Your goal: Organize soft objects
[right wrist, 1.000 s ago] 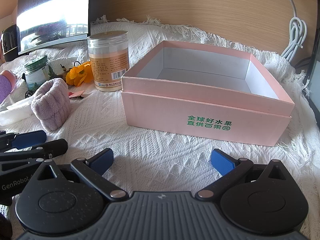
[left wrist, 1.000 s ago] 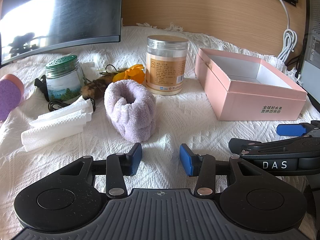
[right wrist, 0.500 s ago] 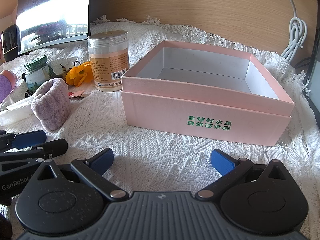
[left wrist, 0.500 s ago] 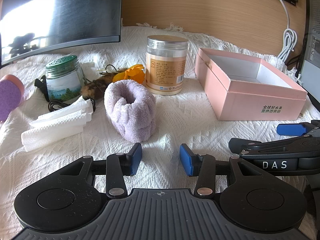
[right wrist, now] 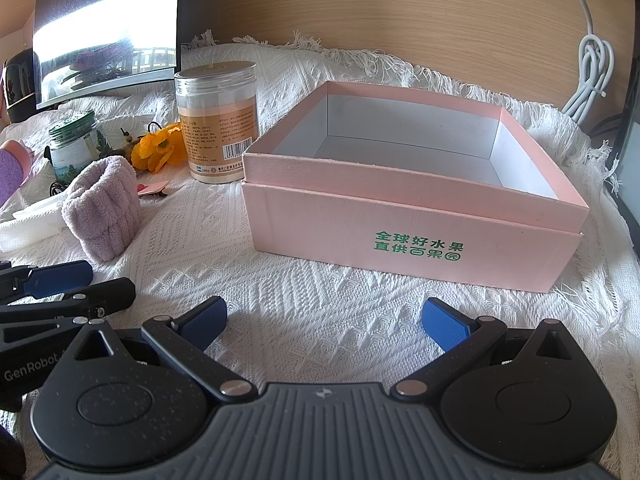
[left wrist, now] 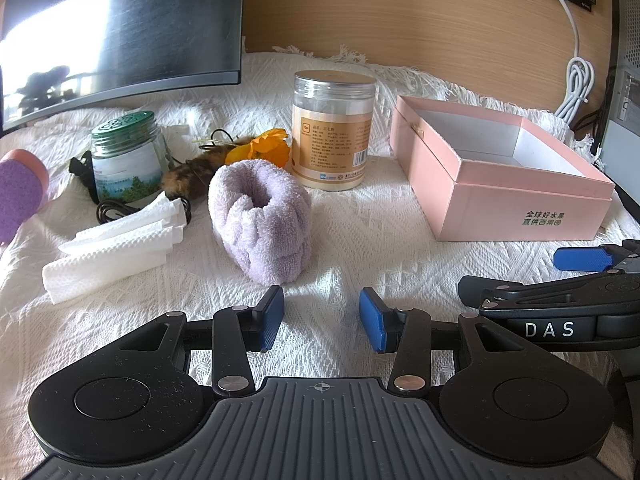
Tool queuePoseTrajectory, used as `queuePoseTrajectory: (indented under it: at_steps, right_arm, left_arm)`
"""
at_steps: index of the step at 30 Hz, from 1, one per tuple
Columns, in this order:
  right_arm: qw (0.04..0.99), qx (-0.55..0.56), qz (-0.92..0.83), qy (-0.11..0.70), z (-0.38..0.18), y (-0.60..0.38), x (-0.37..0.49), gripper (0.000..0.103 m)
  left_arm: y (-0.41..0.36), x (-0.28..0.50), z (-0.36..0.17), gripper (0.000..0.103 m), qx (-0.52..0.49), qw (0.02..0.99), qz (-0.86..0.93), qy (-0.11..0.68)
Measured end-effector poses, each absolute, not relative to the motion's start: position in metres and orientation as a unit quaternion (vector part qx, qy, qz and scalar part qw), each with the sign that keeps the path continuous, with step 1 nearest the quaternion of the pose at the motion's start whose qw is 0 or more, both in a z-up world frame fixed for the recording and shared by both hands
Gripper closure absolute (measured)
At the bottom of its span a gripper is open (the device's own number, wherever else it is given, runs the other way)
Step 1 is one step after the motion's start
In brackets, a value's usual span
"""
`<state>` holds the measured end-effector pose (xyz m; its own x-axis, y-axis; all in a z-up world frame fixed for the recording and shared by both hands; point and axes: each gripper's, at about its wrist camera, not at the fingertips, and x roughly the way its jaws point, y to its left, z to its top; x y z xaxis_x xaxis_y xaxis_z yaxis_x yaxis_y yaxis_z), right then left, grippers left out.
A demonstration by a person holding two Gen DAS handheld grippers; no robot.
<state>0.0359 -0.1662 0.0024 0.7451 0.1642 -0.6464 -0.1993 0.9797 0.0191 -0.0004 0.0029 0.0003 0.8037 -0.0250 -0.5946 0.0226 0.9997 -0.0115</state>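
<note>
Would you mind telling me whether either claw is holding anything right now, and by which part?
Nothing is held. The left claw and the right claw both stand open over the white cloth, short of the purple towel roll.

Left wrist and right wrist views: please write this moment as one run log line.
left gripper: open, holds nothing | right gripper: open, holds nothing | lilac towel roll: on cloth, untouched | pink box: open, appears empty

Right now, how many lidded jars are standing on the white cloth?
2. The tall clear jar with the orange label stands just left of the pink box; the green-lidded glass jar stands further left, behind the folded tissues. More may hide out of frame.
</note>
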Motion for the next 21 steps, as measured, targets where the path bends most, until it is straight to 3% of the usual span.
queuePoseTrajectory:
  at_steps: [21]
  right_arm:
    - [0.934, -0.024, 0.098, 0.343, 0.0017, -0.1670, 0.0361, 0.000]
  left_arm:
    - [0.0015, -0.0008, 0.0003, 0.056, -0.002, 0.950, -0.012, 0.313]
